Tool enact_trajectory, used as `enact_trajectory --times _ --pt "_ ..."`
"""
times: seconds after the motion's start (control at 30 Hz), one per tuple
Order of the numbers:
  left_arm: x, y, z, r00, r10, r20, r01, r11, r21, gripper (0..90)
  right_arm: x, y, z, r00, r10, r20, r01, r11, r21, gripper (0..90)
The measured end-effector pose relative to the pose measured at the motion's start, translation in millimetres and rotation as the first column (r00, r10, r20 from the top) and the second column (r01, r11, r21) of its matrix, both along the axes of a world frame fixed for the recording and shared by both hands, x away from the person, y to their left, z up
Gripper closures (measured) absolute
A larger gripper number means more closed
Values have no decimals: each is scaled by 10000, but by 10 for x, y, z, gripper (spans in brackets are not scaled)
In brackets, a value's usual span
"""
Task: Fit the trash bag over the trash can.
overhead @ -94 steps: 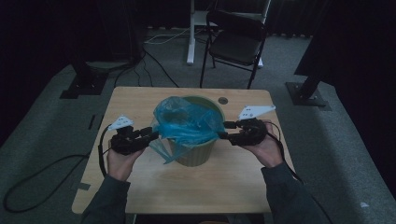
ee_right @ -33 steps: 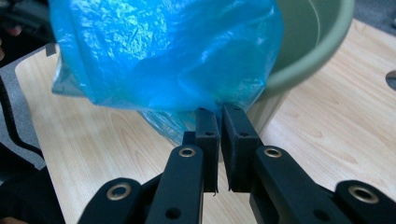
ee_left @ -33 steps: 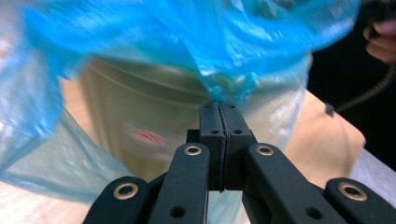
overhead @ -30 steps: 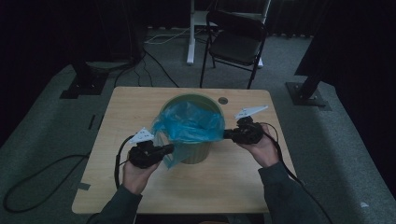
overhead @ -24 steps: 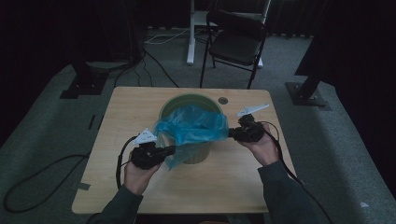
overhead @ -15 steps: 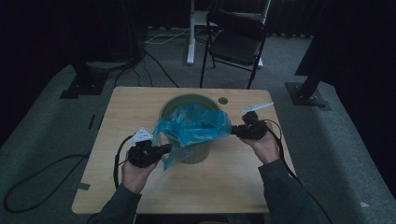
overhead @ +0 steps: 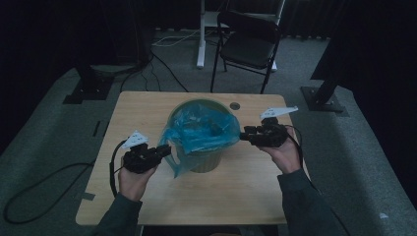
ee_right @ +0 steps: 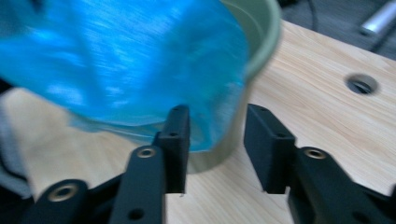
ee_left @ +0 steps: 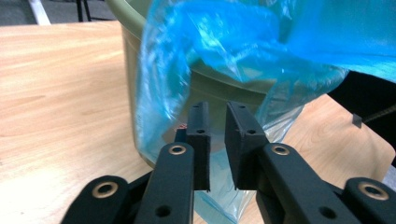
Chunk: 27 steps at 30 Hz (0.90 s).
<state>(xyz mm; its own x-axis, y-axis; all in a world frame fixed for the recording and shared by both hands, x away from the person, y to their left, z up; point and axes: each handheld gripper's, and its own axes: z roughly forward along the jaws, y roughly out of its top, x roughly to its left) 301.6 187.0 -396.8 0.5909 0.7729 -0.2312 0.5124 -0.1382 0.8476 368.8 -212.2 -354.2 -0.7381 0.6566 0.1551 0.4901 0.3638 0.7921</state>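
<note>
An olive-green bin stands mid-table with a blue plastic bag draped into it and down its left side. My left gripper is at the bin's left, close to the hanging film. In the left gripper view its jaws have just been opening and stand a narrow gap apart. Nothing is pinched; the bag hangs just beyond them. My right gripper is at the bin's right rim. Its jaws have just been opening too and stand wide. The bag's edge lies beside one finger, and the bin wall shows behind the gap.
The wooden table has a round cable hole behind the bin. A black folding chair and a white desk leg stand beyond the far edge. Cables trail across the grey floor.
The bag, stretched taut between both grippers a second ago, has sagged into and over the bin. Both grippers have let go of it; the left hand shifted slightly.
</note>
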Motion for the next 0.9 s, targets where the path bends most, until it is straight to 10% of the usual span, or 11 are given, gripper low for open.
enact_trajectory --times 0.5,0.9 --pt "49 99 260 9931 407 1097 -418 9991 85 720 -204 46 271 9847 922 1480 -971 9949 262 507" --pt "365 -24 398 9910 195 1325 -294 9969 726 666 -176 257 343 9688 1376 2060 -1373 9904 -161 549"
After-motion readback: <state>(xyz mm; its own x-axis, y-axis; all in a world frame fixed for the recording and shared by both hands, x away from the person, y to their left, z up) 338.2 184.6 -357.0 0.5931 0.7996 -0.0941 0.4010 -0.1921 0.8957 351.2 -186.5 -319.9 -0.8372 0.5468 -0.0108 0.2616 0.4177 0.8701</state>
